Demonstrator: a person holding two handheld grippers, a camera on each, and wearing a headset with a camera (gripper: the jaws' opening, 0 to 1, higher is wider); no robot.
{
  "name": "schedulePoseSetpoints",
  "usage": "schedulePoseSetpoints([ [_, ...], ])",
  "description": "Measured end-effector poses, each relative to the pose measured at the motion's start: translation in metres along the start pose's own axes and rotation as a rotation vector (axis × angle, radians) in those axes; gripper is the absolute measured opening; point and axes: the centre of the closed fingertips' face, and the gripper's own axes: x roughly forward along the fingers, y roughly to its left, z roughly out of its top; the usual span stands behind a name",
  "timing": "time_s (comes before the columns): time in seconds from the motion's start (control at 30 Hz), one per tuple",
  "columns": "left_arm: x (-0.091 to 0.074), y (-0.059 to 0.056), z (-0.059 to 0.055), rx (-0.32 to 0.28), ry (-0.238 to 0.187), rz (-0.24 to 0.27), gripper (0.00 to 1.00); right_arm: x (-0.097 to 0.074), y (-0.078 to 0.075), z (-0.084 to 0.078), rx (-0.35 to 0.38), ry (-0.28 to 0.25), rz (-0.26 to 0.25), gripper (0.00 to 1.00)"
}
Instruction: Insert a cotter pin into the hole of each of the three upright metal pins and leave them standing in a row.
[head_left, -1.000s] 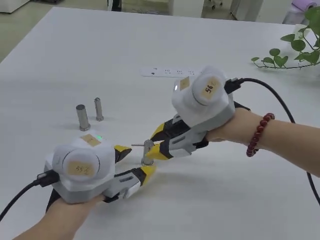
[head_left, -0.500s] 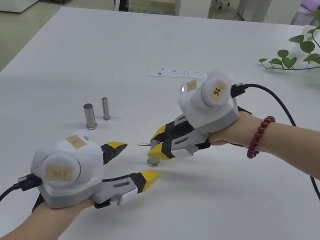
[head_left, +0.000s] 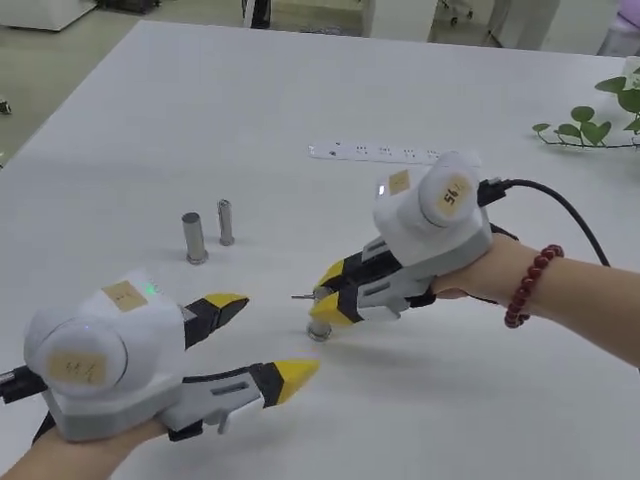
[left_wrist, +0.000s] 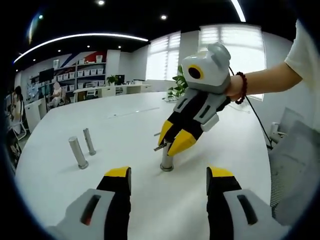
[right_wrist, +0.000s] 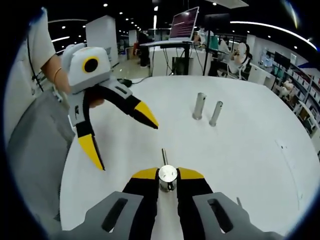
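Near the table's middle a short metal pin (head_left: 319, 328) stands upright, with a thin cotter pin (head_left: 300, 296) poking out of its top toward the left. My right gripper (head_left: 326, 293) is shut at that top, on the cotter pin's near end. In the right gripper view its jaws flank the metal pin's top (right_wrist: 168, 176), and the cotter pin (right_wrist: 163, 154) points away. My left gripper (head_left: 262, 335) is open and apart from this pin, and its own view looks at the pin (left_wrist: 166, 161). Two more metal pins (head_left: 193, 238) (head_left: 226, 222) stand side by side at the left.
A white power strip (head_left: 390, 153) lies on the table beyond the grippers. A green plant (head_left: 590, 125) reaches in at the far right edge. The right gripper's black cable (head_left: 560, 205) trails over the table behind the wrist.
My left gripper has drawn back from the metal pin toward the lower left and stands wider open. The right gripper has stayed at the pin's top.
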Motion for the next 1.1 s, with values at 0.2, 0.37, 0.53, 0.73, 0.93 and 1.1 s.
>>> schedulePoseSetpoints([
  [0.2, -0.009, 0.000, 0.003, -0.008, -0.014, 0.013, 0.61, -0.002, -0.001, -0.002, 0.009, 0.007, 0.004, 0.13],
  [0.37, -0.013, -0.001, 0.005, -0.004, -0.018, 0.013, 0.61, -0.009, -0.002, -0.007, 0.010, 0.009, 0.005, 0.13],
  [0.53, -0.014, -0.003, 0.005, 0.002, -0.019, 0.010, 0.62, -0.019, -0.003, -0.015, 0.010, 0.019, 0.003, 0.13],
  [0.73, -0.015, -0.005, 0.003, -0.005, -0.012, 0.005, 0.62, -0.031, -0.001, -0.028, 0.005, 0.039, 0.000, 0.13],
  [0.93, -0.017, -0.007, 0.006, -0.005, -0.015, 0.005, 0.63, -0.044, 0.000, -0.038, -0.005, 0.053, -0.002, 0.13],
  [1.1, -0.018, -0.008, 0.006, -0.007, -0.016, 0.006, 0.63, -0.054, -0.003, -0.046, 0.006, 0.053, -0.017, 0.13],
])
